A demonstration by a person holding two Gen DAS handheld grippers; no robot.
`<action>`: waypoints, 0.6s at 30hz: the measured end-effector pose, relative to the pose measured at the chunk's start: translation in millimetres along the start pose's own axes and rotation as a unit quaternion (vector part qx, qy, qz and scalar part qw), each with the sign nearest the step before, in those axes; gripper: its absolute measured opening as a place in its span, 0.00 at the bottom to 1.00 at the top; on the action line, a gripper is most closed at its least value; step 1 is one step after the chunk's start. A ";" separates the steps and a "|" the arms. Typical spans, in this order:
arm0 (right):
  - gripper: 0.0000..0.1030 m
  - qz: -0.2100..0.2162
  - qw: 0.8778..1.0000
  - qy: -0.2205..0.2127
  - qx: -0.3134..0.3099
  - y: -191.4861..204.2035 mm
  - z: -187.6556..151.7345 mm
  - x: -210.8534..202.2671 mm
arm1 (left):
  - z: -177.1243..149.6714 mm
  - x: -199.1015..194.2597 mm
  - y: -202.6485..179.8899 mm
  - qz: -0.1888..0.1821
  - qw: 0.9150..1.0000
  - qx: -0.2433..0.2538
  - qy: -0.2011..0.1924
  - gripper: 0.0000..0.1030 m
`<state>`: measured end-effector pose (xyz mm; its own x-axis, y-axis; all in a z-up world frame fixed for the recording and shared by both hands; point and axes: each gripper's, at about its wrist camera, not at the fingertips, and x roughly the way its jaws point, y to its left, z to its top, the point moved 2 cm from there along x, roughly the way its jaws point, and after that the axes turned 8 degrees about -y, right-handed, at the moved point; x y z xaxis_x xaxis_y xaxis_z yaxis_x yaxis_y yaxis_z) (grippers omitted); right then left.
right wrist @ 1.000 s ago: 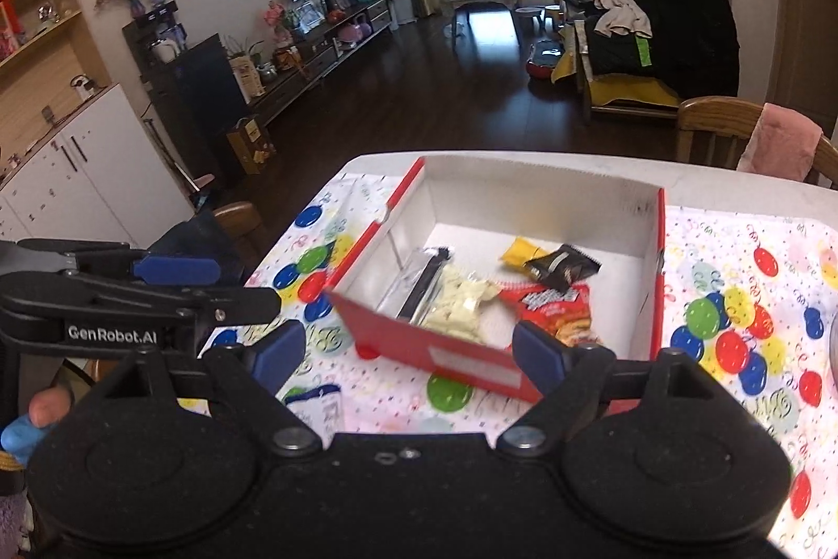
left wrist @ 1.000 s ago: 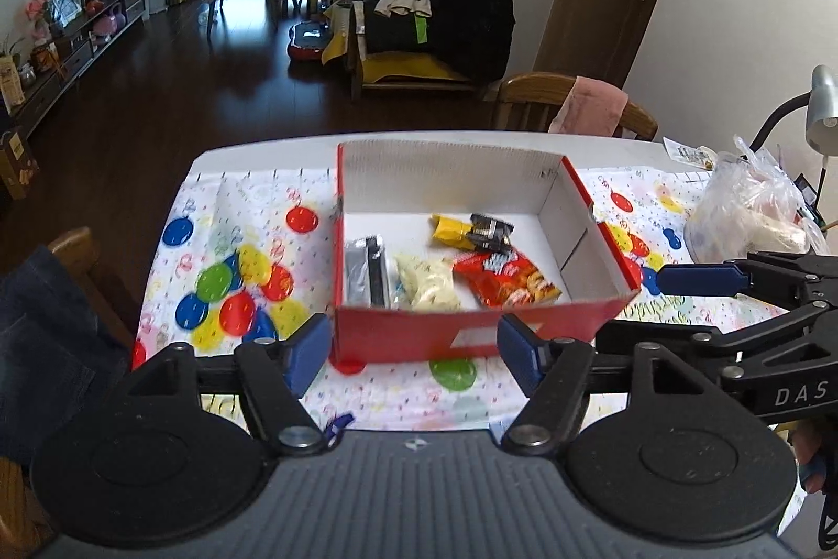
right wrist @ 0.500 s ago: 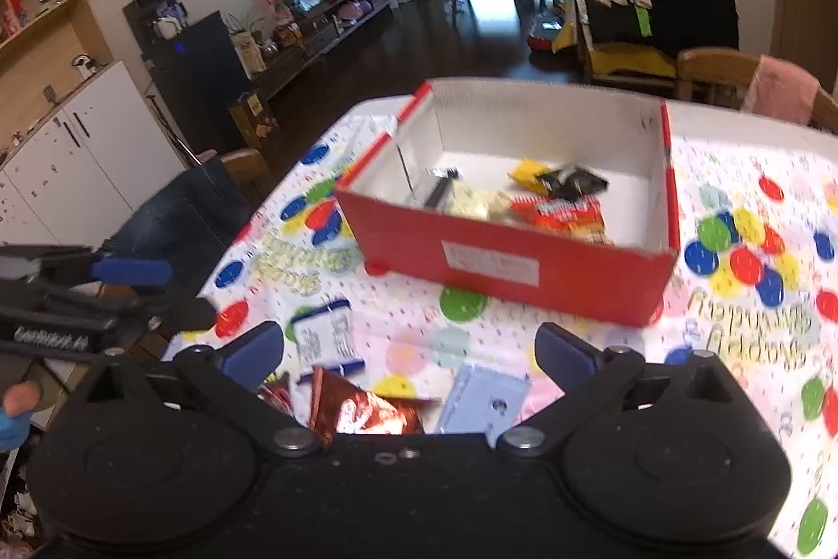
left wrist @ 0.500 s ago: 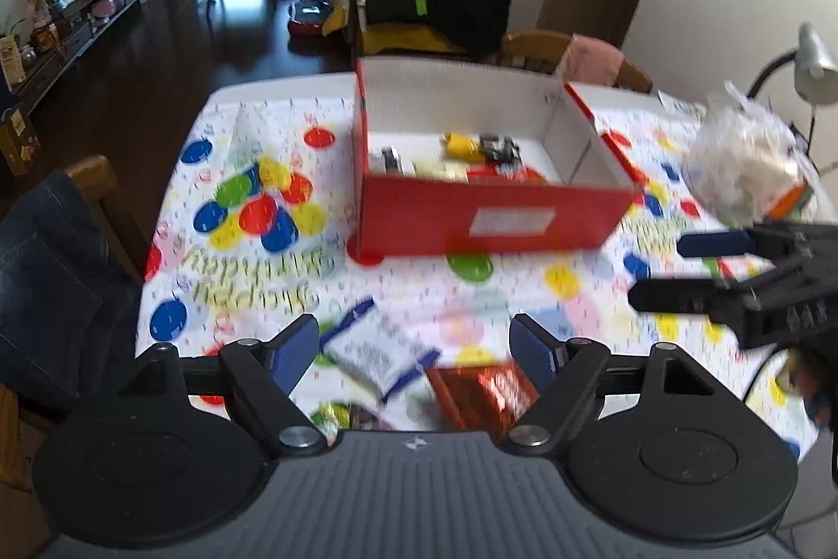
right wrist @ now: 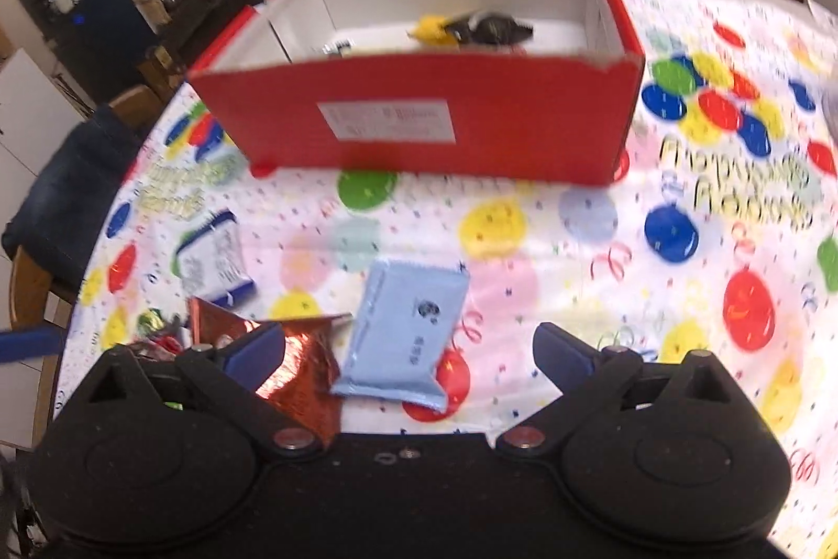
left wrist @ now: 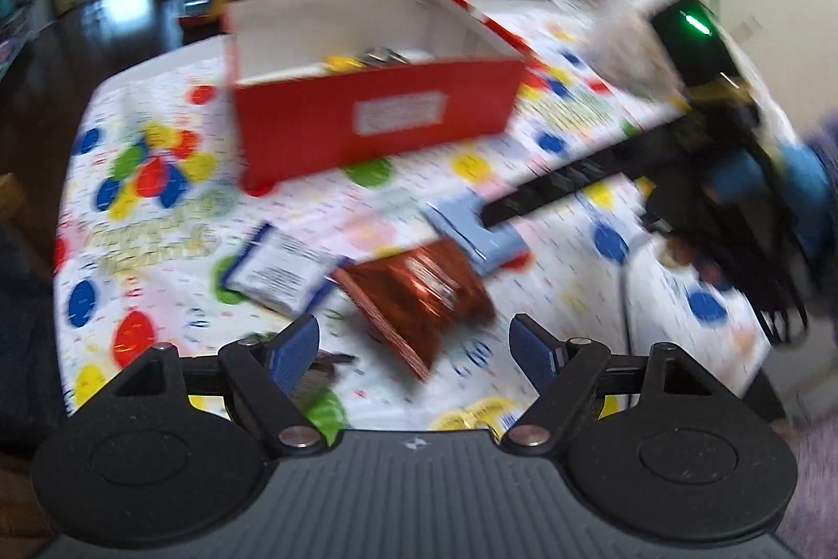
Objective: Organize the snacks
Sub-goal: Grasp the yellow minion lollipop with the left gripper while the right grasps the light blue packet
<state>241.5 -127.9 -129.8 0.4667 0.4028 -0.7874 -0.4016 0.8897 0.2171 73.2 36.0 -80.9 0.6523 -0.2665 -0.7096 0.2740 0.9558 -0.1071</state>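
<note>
Red cardboard box (right wrist: 419, 119) with white inside sits mid-table on the balloon-print tablecloth (right wrist: 681, 244). Some snacks already in it: a yellow packet (right wrist: 432, 30) and a dark crinkly packet (right wrist: 492, 24) show over the front wall; anything else inside is hidden by that wall.

Left to sort, all lying loose on the cloth in front of the box:
- pale blue flat pouch (right wrist: 406, 339), just ahead of the right gripper (right wrist: 408, 357)
- shiny copper-red foil packet (left wrist: 419, 292), just ahead of the left gripper (left wrist: 414, 347), touching or overlapping the blue pouch at one corner
- white packet with blue edges (left wrist: 275, 268), beside the foil one on its left
- small crumpled wrappers (right wrist: 157, 333) near the table edge, too blurred to identify

Left gripper: tongs spread apart, nothing between them, hovering low over the foil packet. Right gripper: tongs spread apart, empty, hovering over the near end of the blue pouch. In the left wrist view the right gripper's finger points at the blue pouch.

Judgement: task partly done, roughly half; at least three full packets plus small bits still outside the box. Next step likely a grab on the blue pouch or the foil packet. Both views are motion-blurred, so contact can't be confirmed.
</note>
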 end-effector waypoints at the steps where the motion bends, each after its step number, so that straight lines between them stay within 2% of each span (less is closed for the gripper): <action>1: 0.97 -0.002 1.000 0.003 0.003 -0.8 -1.8 2.5 | -3.7 2.9 -6.2 -0.009 1.000 0.017 0.006 0.77; 8: 0.91 -0.026 1.000 0.010 0.003 -0.4 -5.9 20.2 | -30.0 21.7 -44.8 -0.037 0.991 0.122 0.041 0.77; 13: 0.86 -0.032 0.999 0.008 -0.013 8.7 -3.6 29.7 | -39.2 30.0 -53.3 -0.047 0.986 0.149 0.059 0.77; 15: 0.79 -0.033 0.999 0.008 -0.026 12.1 -4.9 32.6 | -42.8 35.1 -53.2 -0.051 0.984 0.158 0.068 0.77; 18: 0.75 -0.034 0.999 0.015 -0.030 12.8 -7.1 36.0 | -49.7 39.8 -52.4 -0.060 0.979 0.179 0.079 0.77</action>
<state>247.6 -103.5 -159.5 0.4721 0.3339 -0.8159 -0.4169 0.9000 0.1271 49.6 -18.5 -138.1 0.4903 -0.3243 -0.8090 0.5900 0.8067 0.0342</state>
